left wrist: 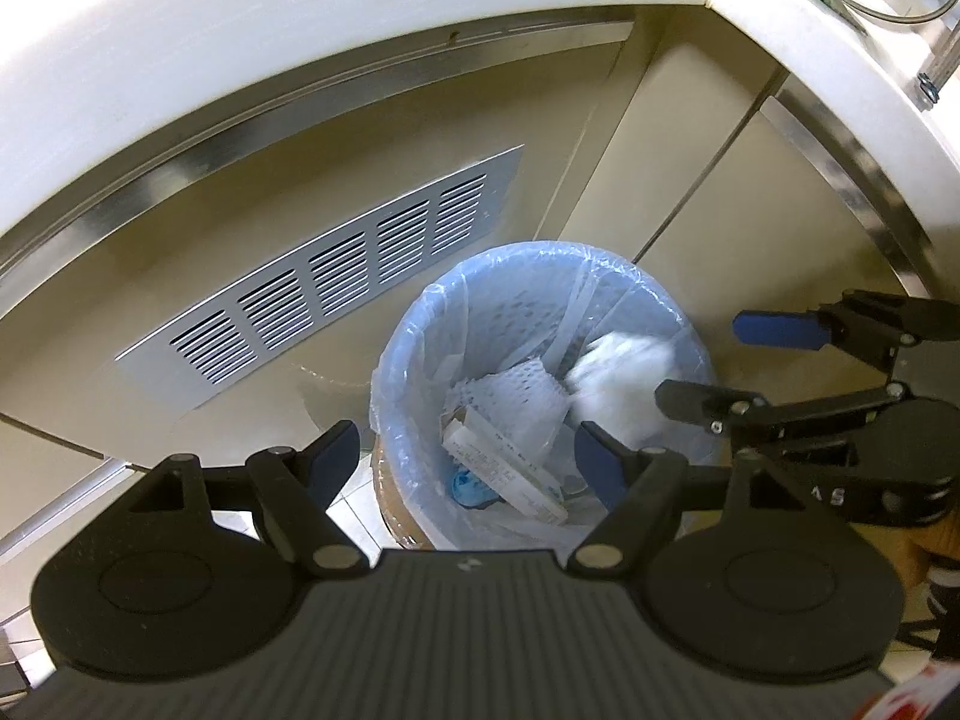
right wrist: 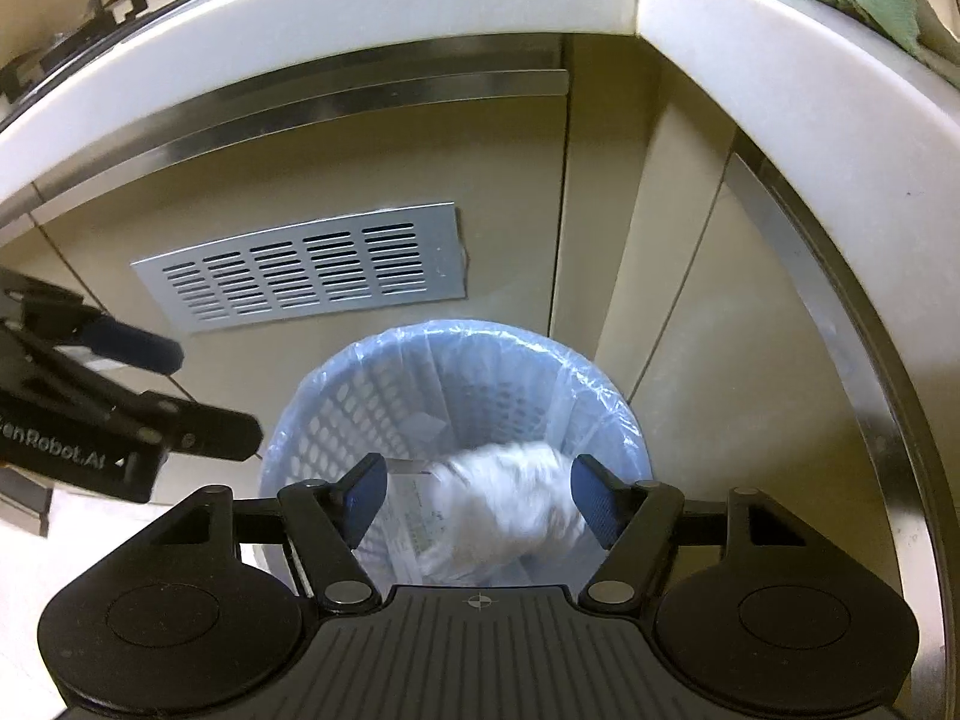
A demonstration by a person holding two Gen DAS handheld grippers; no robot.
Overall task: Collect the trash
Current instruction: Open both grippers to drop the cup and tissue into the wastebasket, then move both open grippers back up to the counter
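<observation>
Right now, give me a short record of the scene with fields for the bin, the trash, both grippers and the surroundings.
bin: pale blue basket with clear liner, on the floor by the cabinet
falling item: blurred white wad over the bin mouth, between the open pads, not gripped
right gripper: open, above the bin
left gripper: open, empty, above the bin
bin contents: paper scraps, something blue
cabinet: metal vent grille

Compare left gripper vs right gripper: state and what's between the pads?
The left gripper is open with only the bin below it; the right gripper is open with a blurred white wad between its pads, seemingly untouched. The left looks wider open than the right. Both point down over the lined bin.
</observation>
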